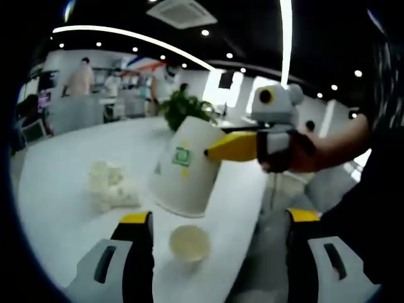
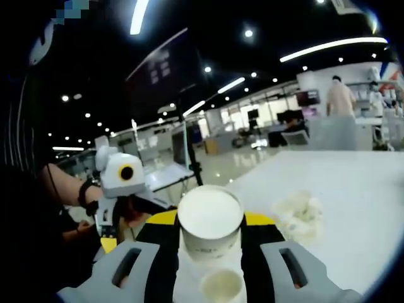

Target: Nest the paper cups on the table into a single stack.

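Yellow-tipped fingers point(image 1: 230, 146) of the right gripper point(image 2: 210, 252) are clamping a white paper cup point(image 1: 186, 167) by its sides, holding it in the air above the white table point(image 1: 63, 189). In the left gripper view this cup is tilting: its long axis is leaning, with the closed base pointing up and to the right, toward the far side, and the wide open mouth pointing down and to the left, toward the table. A small green square logo is printed on its wall, with yellow marks beside it; the writing is too small to read. In the right gripper view the same cup is sitting between that gripper's two jaws, its round end facing the camera.

Directly below the held cup, near the table's near edge, a second, smaller white paper cup point(image 1: 189, 243) is standing upright on the table with its mouth opening upward; it is looking empty inside. In the right gripper view it is showing just under the held cup point(image 2: 221, 284).

The left gripper point(image 1: 219, 252) is hovering with its jaws spread wide apart, grasping nothing, with the standing cup lying between them but clear of both.

A crumpled white paper wad point(image 1: 110, 184) is lying on the table to the left of the cups, well apart from them. A green potted plant point(image 1: 183, 107) is standing at the far end of the table.
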